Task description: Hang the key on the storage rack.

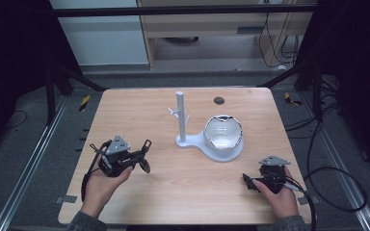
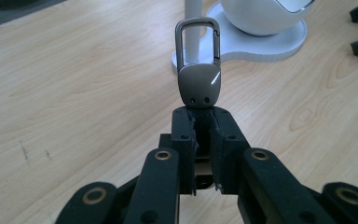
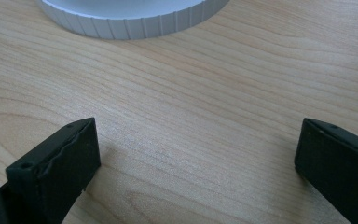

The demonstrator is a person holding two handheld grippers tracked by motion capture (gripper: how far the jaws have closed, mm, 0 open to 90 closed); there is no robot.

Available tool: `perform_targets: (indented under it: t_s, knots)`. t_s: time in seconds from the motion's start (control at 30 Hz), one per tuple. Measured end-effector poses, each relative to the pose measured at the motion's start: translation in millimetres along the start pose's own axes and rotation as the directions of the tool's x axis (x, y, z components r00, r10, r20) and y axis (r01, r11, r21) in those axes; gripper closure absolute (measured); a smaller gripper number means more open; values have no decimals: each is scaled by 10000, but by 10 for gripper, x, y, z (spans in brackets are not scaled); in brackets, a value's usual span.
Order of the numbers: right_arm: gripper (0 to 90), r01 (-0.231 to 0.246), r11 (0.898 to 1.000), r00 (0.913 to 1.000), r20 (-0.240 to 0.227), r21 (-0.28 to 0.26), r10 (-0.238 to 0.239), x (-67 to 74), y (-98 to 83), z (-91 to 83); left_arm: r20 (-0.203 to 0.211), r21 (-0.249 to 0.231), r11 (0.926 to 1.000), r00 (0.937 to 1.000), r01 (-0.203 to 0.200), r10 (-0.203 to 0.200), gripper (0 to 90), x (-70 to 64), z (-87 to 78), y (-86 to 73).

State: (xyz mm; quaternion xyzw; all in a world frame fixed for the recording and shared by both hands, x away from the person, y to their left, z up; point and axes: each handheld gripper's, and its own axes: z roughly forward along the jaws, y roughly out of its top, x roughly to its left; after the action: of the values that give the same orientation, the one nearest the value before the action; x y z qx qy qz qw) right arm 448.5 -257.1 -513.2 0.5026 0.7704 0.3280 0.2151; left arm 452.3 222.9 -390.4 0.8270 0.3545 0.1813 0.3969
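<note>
While my left gripper (image 2: 204, 122) clamps the keyring clip (image 2: 199, 70) near the white stand (image 1: 212, 144), my right gripper (image 3: 196, 154) gapes empty.

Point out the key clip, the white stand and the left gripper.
key clip (image 2: 199, 84), left gripper view, its grey body
white stand (image 1: 180, 115), high view, its upright post
left gripper (image 2: 204, 122), left gripper view, between its fingertips
</note>
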Motion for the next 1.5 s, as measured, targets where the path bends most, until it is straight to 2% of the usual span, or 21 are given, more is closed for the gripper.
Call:
perform_targets:
  t_s: [0.2, 0.33, 0.43, 0.57, 0.63, 0.73, 1.1, 1.2, 1.33, 1.5]
  knots:
    - [4, 0, 10000, 10000, -3, 2, 0, 0, 0, 0, -202, -319, 9992, 9995, 220, -226, 807, 16, -11, 41]
    - [4, 73, 10000, 9999, -86, -26, -73, -14, 7, 8, -274, -380, 9993, 9996, 14, -24, 806, 11, -5, 94]
    - [4, 73, 10000, 9999, -83, -21, -73, -13, 7, 8, -42, -664, 9978, 10000, 51, -54, 806, 8, 9, 157]
    - [4, 80, 10000, 9999, -82, -23, -80, -13, 7, 8, -176, -878, 9960, 9998, -142, 127, 807, -30, 7, 299]
    - [4, 69, 10000, 10000, -57, -11, -69, -11, 8, 7, -192, -891, 9959, 9997, -154, 137, 806, -38, 5, 322]
    - [4, 20, 10000, 10000, -24, 4, -20, 5, 22, 21, -273, -1153, 9931, 9995, -207, 176, 807, -51, -5, 366]
    - [4, 40, 10000, 10000, -18, 10, -40, 4, 23, 22, -218, -1248, 9918, 9995, -271, 246, 806, -126, 62, 417]
    - [4, -112, 9999, 9998, 142, 3, 112, 21, 20, 20, -250, -1179, 9926, 9993, -297, 269, 806, -137, 83, 434]
    - [4, -202, 9998, 9995, 245, -9, 202, 32, 18, 18, -357, -1070, 9935, 9988, -382, 345, 807, -165, 96, 491]
    - [5, -234, 9997, 9994, 267, -5, 234, 38, 14, 14, -366, -1179, 9918, 9983, -492, 451, 807, -222, 114, 576]
